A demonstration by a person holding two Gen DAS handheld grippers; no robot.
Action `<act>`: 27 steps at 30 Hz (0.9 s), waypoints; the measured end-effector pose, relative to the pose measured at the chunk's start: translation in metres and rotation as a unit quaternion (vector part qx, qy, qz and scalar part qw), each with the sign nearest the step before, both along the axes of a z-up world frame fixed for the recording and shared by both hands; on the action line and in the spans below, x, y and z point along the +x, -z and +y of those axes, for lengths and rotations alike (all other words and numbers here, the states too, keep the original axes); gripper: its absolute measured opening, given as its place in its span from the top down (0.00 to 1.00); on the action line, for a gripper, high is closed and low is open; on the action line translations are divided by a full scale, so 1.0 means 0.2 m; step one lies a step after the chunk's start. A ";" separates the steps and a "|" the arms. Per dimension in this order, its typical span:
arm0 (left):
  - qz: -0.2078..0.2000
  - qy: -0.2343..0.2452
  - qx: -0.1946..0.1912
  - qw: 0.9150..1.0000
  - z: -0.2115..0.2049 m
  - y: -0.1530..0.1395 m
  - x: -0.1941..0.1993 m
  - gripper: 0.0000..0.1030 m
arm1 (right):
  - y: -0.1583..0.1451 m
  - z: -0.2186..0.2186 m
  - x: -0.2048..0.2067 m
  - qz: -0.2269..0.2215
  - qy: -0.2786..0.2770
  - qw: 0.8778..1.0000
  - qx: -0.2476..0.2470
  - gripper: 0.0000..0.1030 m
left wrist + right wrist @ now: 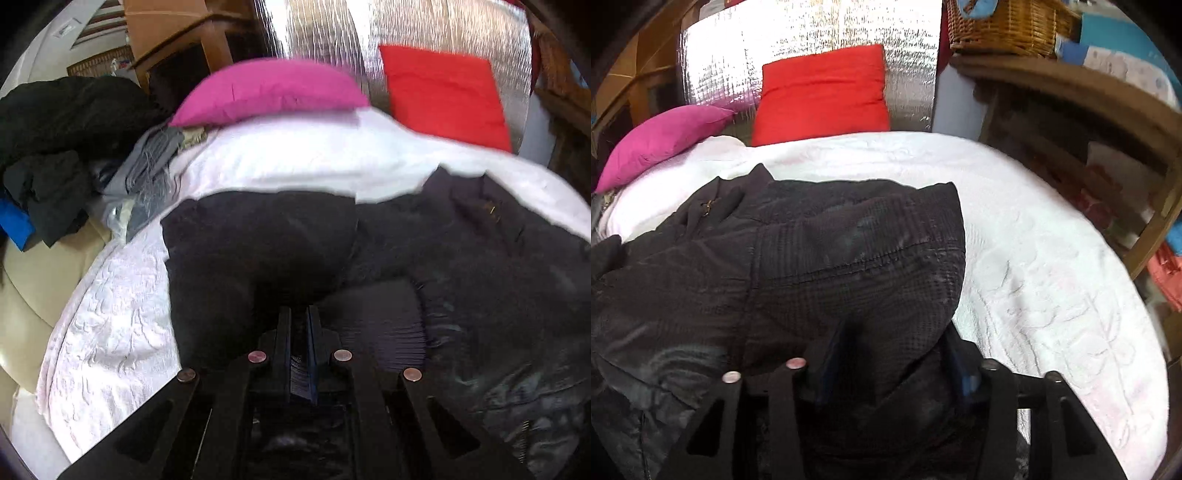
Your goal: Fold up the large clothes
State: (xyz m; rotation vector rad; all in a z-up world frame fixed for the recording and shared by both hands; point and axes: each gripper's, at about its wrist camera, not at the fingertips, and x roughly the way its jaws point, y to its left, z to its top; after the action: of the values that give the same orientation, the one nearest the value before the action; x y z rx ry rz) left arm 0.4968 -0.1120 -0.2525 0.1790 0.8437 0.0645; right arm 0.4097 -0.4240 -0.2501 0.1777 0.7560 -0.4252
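A large black jacket [461, 258] lies spread on the white bedspread [110, 332]. In the left wrist view my left gripper [299, 321] is shut, its jaws pinched on the jacket's ribbed hem, with a sleeve [258, 251] draped ahead. In the right wrist view the jacket [849, 251] covers the near bed. My right gripper [897, 347] has its jaws wide apart, with jacket fabric bunched between them and over the left finger.
A pink pillow [269, 90] and a red pillow [447, 96] lie at the head of the bed against a silver foil panel [812, 48]. A heap of dark clothes [55, 147] sits on the left. A wicker basket [1008, 26] stands on a wooden shelf at right.
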 end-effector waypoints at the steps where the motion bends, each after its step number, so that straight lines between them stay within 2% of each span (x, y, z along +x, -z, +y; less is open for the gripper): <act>1: -0.001 -0.007 0.006 1.000 0.01 0.00 -0.01 0.96 | -0.01 0.00 0.00 -0.001 -0.001 1.000 -0.003 0.63; 3: -0.025 -0.028 0.024 0.999 0.03 -0.03 -0.02 0.99 | -0.05 0.00 -0.01 -0.010 0.007 0.999 -0.034 0.72; 5: -0.034 -0.032 0.025 0.999 0.06 -0.05 0.00 0.99 | -0.11 0.00 -0.04 -0.026 0.021 0.998 -0.057 0.73; 8: -0.002 -0.038 0.010 0.999 0.09 -0.02 0.02 0.99 | -0.09 -0.01 -0.03 -0.012 0.021 0.998 -0.058 0.73; 11: -0.006 -0.013 -0.016 1.000 0.07 -0.08 -0.01 0.98 | -0.12 0.08 -0.02 0.005 0.019 0.994 -0.107 0.71; 12: -0.011 -0.004 -0.017 1.000 0.05 -0.09 -0.04 0.95 | -0.17 0.13 -0.02 0.002 0.014 0.991 -0.131 0.68; 13: -0.015 0.003 -0.018 1.000 0.04 -0.10 -0.05 0.82 | -0.19 0.16 -0.04 -0.003 0.013 0.989 -0.146 0.62; 14: -0.018 0.017 -0.027 0.999 0.01 -0.11 -0.07 0.60 | -0.24 0.20 -0.06 -0.015 0.017 0.985 -0.171 0.27; 15: -0.018 0.026 -0.035 0.999 -0.01 -0.12 -0.08 0.52 | -0.28 0.25 -0.08 -0.031 0.018 0.981 -0.193 0.07; 16: -0.017 0.035 -0.043 0.998 -0.02 -0.12 -0.09 0.43 | -0.30 0.28 -0.09 -0.046 0.014 0.978 -0.204 0.07; 17: -0.015 0.044 -0.047 0.998 -0.05 -0.11 -0.11 0.42 | -0.33 0.33 -0.13 -0.069 0.006 0.972 -0.224 0.07; 21: 0.015 0.055 -0.032 0.998 -0.12 -0.04 -0.12 0.42 | -0.36 0.50 -0.14 -0.068 -0.025 0.961 -0.265 0.07; 24: 0.049 0.051 -0.036 0.997 -0.10 0.03 -0.10 0.42 | -0.32 0.62 -0.11 -0.058 -0.064 0.959 -0.268 0.07; 27: 0.069 0.043 -0.013 0.997 -0.07 0.08 -0.09 0.42 | -0.29 0.70 -0.08 -0.057 -0.087 0.959 -0.265 0.07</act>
State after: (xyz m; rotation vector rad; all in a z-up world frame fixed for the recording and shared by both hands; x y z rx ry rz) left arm 0.4788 -0.1251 -0.2679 0.1958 0.9727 -0.0404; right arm 0.3931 -0.2844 -0.1928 -0.3621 0.5163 -0.4317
